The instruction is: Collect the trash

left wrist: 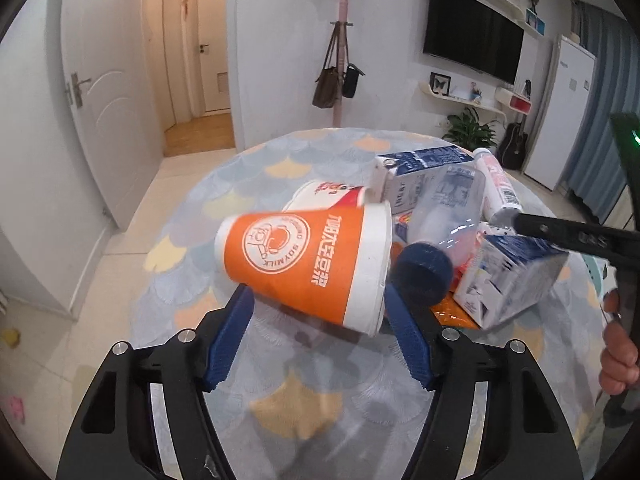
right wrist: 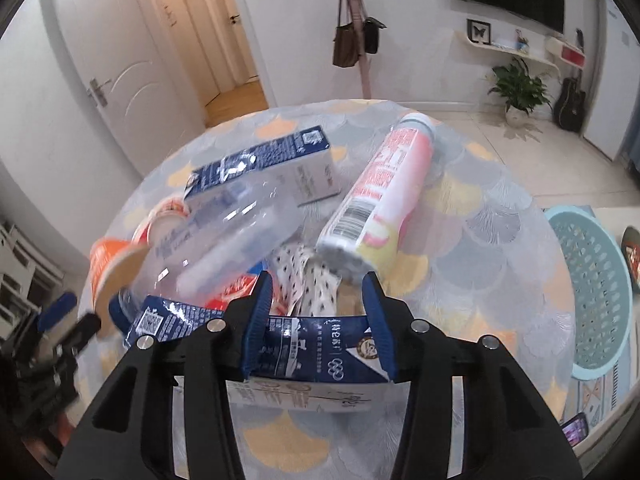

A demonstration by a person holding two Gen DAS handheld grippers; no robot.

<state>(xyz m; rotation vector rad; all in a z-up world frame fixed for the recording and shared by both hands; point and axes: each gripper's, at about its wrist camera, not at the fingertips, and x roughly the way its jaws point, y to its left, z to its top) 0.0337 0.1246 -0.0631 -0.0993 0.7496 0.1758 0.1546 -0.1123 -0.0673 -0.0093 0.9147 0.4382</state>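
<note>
My left gripper point(left wrist: 316, 300) is shut on an orange soymilk paper cup point(left wrist: 308, 264), held on its side above the round table. My right gripper point(right wrist: 316, 288) is shut on a blue and white milk carton point(right wrist: 304, 356), also seen in the left wrist view point(left wrist: 508, 276). On the table lie a clear plastic bottle with a blue cap point(right wrist: 224, 232), a second milk carton point(right wrist: 272, 164), a pink and white bottle point(right wrist: 384, 192), a red and white cup point(left wrist: 332, 196) and spotted wrappers point(right wrist: 308, 276).
The round table point(right wrist: 480, 240) has a scale-pattern cloth. A light blue perforated basket point(right wrist: 592, 288) stands on the floor to the right of the table. A coat stand with bags point(left wrist: 340, 80), doors and a TV stand beyond.
</note>
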